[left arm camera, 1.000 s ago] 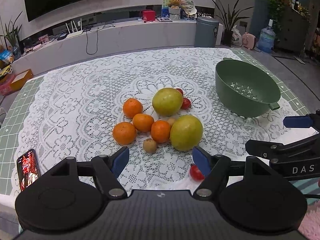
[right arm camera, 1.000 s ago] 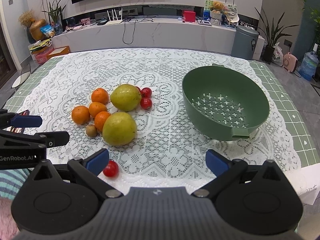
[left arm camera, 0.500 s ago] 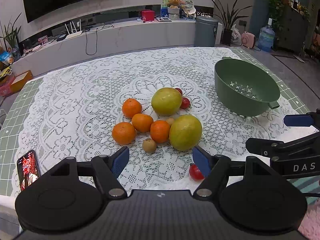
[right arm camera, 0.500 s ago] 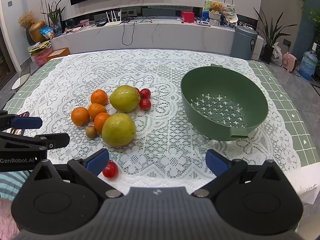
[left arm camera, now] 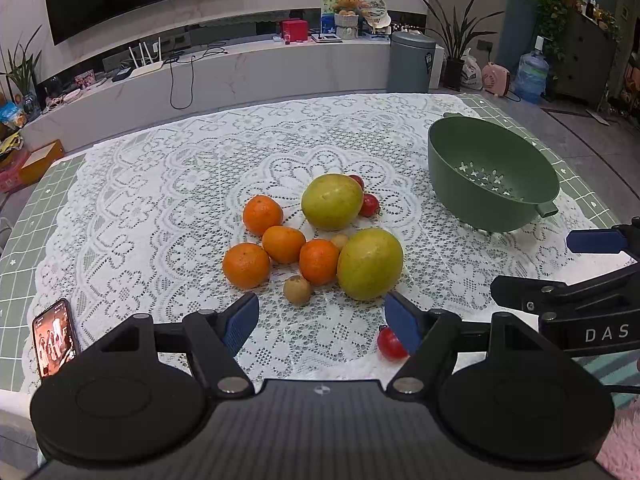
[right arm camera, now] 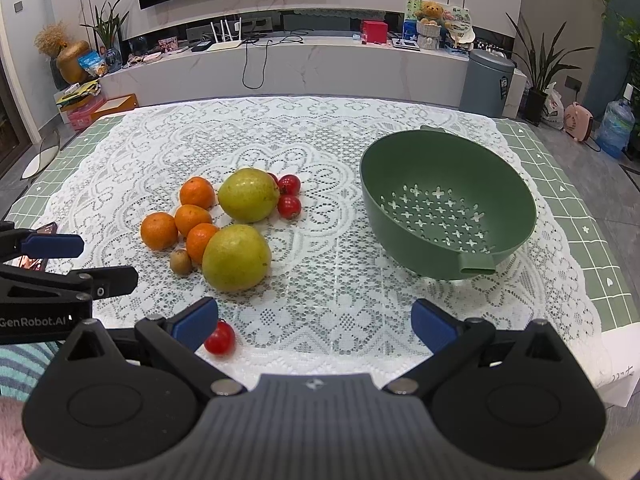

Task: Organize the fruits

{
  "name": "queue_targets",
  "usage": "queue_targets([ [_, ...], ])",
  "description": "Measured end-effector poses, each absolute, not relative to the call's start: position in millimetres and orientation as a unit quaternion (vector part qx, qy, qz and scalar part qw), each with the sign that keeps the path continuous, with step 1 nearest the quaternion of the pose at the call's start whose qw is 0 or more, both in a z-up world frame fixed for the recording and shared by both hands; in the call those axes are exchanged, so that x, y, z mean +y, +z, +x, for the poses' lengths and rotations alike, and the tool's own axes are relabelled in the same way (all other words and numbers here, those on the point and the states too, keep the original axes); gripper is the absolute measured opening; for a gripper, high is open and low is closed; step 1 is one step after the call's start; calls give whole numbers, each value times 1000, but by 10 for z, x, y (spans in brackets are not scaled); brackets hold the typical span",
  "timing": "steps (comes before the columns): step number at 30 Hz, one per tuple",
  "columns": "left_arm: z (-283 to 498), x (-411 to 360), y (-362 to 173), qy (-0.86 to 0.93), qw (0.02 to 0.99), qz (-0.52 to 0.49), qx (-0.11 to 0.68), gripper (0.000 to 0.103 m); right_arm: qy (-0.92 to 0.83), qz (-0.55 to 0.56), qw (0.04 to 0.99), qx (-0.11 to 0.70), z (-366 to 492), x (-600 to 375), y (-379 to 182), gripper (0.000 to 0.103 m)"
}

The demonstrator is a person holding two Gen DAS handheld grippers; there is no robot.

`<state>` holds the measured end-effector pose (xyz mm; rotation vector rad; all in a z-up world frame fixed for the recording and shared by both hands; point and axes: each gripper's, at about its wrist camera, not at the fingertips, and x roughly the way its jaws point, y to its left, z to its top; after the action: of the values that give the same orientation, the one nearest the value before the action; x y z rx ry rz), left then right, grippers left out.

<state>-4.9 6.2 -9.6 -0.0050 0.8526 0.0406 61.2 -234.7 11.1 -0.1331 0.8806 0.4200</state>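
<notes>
Nothing shifted since the earlier frame: both hands parked, fruit untouched. Left gripper (left arm camera: 320, 320) spread wide, grasping nothing, hovering over lace tablecloth (left arm camera: 160, 200) near the front edge. Right gripper (right arm camera: 316, 320) likewise released and empty. Four oranges (left arm camera: 284, 244), two large green-yellow fruits (right arm camera: 236, 258), small brown fruit (left arm camera: 297, 289) clustered mid-table. One tomato (right arm camera: 219, 339) alone just beside right gripper's left finger. Green colander (right arm camera: 448, 204) well apart, empty.

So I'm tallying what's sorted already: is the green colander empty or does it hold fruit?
Empty. The green colander shows only its bare perforated bottom; all the fruit lies on the lace tablecloth.
</notes>
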Motion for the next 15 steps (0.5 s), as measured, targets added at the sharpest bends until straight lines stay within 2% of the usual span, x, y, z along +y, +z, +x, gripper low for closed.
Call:
queue_targets([
  [15,-52,29,-121,18,909,-3,416,84,200,-67,878,429,617,-2329,99,99],
])
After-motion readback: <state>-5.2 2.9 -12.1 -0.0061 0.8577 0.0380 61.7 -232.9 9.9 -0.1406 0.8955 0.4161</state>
